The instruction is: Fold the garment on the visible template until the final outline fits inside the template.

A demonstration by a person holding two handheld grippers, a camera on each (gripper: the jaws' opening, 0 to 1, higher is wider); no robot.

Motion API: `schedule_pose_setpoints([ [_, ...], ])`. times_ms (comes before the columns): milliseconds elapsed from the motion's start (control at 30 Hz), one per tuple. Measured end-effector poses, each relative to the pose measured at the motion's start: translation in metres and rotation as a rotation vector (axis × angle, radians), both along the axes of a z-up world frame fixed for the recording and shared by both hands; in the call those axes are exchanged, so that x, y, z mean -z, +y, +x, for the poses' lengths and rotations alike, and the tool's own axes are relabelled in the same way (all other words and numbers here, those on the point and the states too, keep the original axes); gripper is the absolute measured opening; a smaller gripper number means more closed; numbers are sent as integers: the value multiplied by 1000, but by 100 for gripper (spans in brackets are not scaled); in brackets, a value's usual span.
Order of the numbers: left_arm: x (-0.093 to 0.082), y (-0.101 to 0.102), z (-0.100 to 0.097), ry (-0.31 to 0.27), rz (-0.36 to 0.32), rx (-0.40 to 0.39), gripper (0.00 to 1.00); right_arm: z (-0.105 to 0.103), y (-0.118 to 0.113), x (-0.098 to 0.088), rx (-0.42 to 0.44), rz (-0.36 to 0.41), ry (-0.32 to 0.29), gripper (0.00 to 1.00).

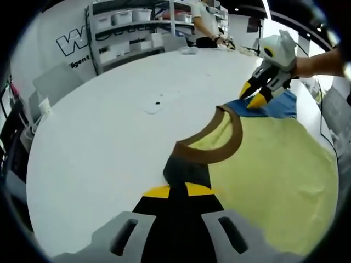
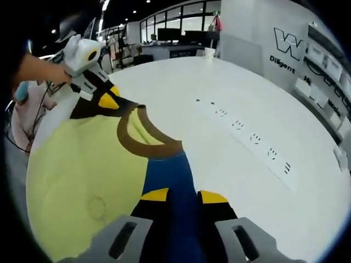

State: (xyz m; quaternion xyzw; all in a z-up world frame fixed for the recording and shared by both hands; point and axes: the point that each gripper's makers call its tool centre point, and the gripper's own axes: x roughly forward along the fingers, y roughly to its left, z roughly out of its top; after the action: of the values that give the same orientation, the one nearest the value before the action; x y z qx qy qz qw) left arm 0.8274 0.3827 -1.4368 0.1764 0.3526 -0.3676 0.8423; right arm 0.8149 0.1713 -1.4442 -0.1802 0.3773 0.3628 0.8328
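Observation:
A pale yellow T-shirt [image 1: 274, 164] [image 2: 77, 164] with a brown collar [image 1: 230, 145] [image 2: 148, 145] lies flat on the white table [image 1: 109, 142] [image 2: 247, 93]. My left gripper [image 1: 176, 192] is shut on its black sleeve [image 1: 186, 172], with dark cloth running between the yellow-tipped jaws. In the right gripper view the left gripper [image 2: 109, 98] holds that black sleeve [image 2: 88, 107] at the far left. My right gripper [image 2: 178, 196] is shut on the blue sleeve [image 2: 170, 172]. In the left gripper view the right gripper [image 1: 253, 96] pinches the blue sleeve [image 1: 277, 107] at the shirt's far shoulder.
A white strip of sockets [image 2: 252, 137] [image 1: 159, 101] lies on the table beyond the collar. Shelves with white bins [image 1: 126, 33] and a person [image 1: 205, 24] stand past the far table edge. A chair [image 1: 55, 82] is at the left edge.

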Motion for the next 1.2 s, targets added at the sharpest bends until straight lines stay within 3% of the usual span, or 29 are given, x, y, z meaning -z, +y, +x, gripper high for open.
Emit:
schedule_pose_setpoints([
  [133,0,-1,-1,21,1,-3,4,2,-3,1,-18,-25,-2,0],
  [333,0,-6,-1,44,4,13,4,3,-9,2,-18,-36,4,0],
  [500,2,-10,2,53,22,35,4,5,-15,1,-29,-92,-14,0],
  [567,2,-11,6,38,26,50,4,9,-21,1,-45,-137,-42,0],
  [767,0,-17,16,-25,38,101,4,20,-28,-1,-30,-152,-59,0],
  [867,-3,-19,22,-84,63,151,4,25,-31,-3,-31,-172,-88,0],
  [1200,-9,-21,42,-182,111,167,4,44,-33,-14,0,-186,-165,0],
])
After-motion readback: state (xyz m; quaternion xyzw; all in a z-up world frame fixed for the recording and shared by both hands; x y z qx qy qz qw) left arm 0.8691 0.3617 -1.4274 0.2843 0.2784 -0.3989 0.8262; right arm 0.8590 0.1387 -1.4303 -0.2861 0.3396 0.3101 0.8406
